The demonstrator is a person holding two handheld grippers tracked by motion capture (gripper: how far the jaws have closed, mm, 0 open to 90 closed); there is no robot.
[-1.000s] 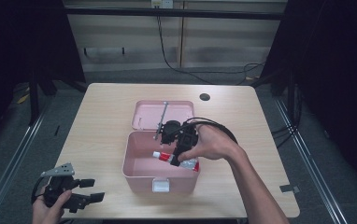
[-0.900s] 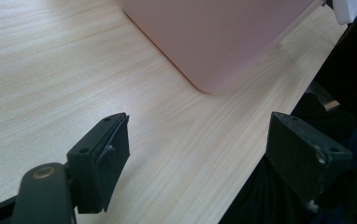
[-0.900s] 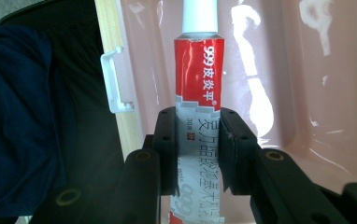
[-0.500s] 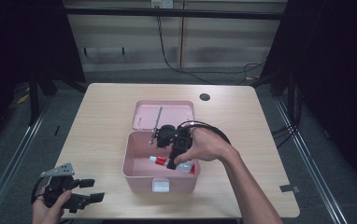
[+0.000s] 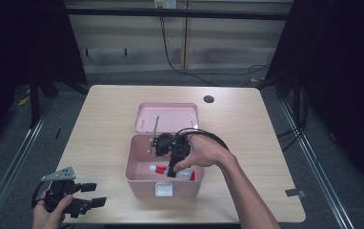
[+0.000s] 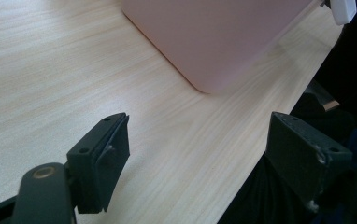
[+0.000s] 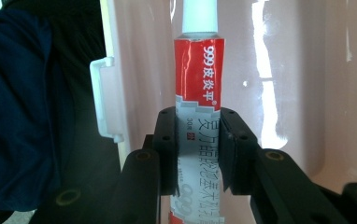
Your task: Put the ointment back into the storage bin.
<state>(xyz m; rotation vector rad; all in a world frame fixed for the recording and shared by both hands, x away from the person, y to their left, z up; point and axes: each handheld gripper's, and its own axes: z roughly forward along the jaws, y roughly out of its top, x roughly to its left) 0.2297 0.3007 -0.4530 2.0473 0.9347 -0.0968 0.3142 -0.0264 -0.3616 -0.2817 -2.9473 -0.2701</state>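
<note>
Now lower: tube (image 7: 199, 84) inside box (image 5: 137, 164).

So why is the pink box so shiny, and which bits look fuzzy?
Right gripper view: white glare streaks on the box wall behind the sharp tube. Left gripper view: the jaws look soft and blurry up close. High view: the room around the table is dark.

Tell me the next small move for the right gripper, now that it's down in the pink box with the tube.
Probably open the fingers and let go. The right gripper is shut on the red-and-white tube, which already lies low inside the pink box. The left gripper waits open near the table edge, so nothing else seems to need doing first.
</note>
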